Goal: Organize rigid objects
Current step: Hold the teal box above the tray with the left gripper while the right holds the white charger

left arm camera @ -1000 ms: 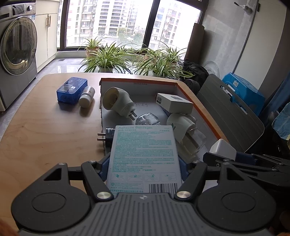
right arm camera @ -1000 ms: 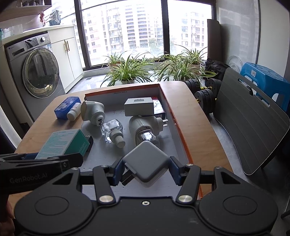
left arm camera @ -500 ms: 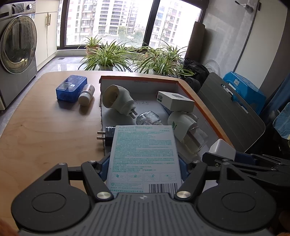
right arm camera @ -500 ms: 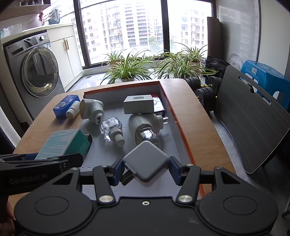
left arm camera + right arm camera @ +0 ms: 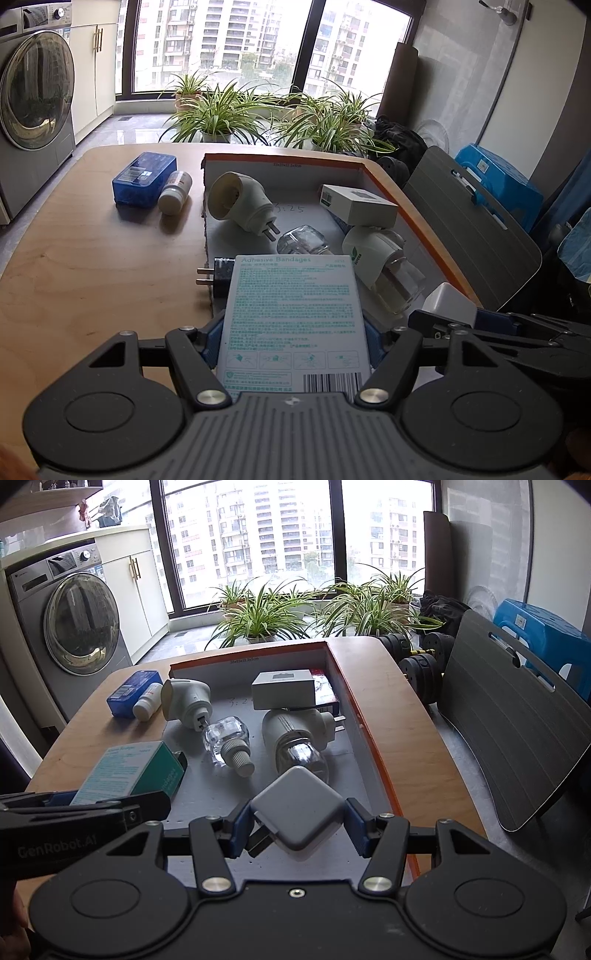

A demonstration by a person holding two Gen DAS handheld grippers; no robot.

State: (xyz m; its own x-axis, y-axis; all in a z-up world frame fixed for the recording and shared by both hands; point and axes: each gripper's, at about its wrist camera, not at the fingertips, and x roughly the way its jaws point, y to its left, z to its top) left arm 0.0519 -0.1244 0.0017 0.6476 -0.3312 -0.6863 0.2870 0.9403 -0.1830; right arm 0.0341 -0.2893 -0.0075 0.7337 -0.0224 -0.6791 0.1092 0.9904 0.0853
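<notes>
Bandage box (image 5: 295,314): clamped flat in left claw (image 5: 293,339), over near left edge of tray (image 5: 380,177). White charger cube (image 5: 297,808): clamped cornerwise in right claw (image 5: 295,829), above tray's near end.

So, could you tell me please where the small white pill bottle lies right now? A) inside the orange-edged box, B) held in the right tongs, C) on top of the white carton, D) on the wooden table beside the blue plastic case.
D: the pill bottle lies on its side on the wooden table, right next to the blue plastic case, outside the orange-edged box.
</notes>
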